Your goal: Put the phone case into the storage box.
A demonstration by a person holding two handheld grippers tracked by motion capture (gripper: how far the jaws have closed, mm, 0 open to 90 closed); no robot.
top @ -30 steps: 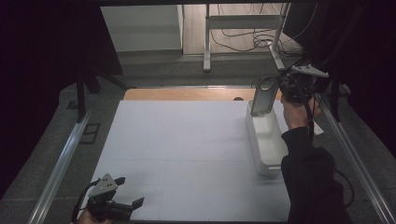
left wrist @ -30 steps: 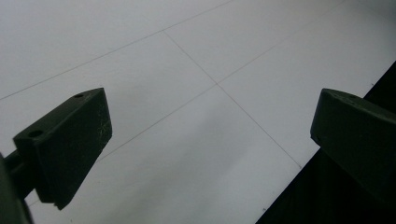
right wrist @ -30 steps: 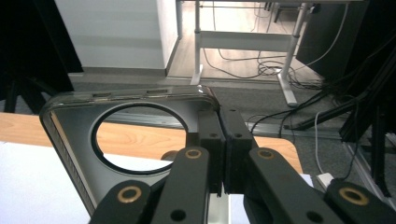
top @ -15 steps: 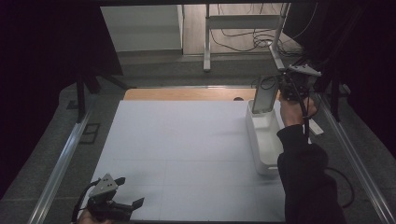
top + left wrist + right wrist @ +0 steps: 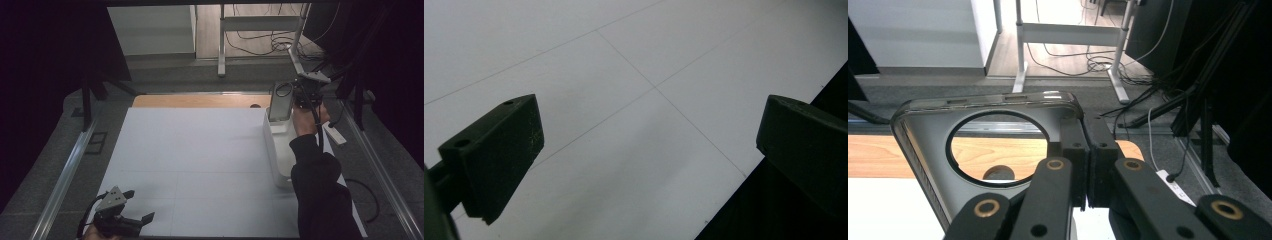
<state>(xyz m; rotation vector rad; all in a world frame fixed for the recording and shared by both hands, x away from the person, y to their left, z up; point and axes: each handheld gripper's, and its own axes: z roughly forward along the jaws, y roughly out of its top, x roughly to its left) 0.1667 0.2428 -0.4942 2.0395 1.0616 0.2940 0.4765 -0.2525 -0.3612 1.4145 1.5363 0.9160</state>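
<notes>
My right gripper [image 5: 296, 98] is shut on a translucent grey phone case [image 5: 280, 102] with a large round cutout, held upright over the far end of a white bin [image 5: 278, 150] at the table's right side. In the right gripper view, the two jaws [image 5: 1087, 155] pinch the case [image 5: 923, 135] at its right edge. At the table's near left corner my left gripper [image 5: 139, 206] hovers low over the white mat [image 5: 200, 150], open. The left gripper view shows its jaws [image 5: 649, 135] wide apart with nothing between them.
A wooden strip [image 5: 200, 101] of the table shows beyond the mat. Metal rails [image 5: 65, 180] run along both sides. A small white object [image 5: 335, 135] lies right of the bin. Beyond the table are cables and a stand's legs [image 5: 221, 45].
The right hand has carried the phone case slightly left and lower, closer to the bin. The left gripper has stayed where it was.
</notes>
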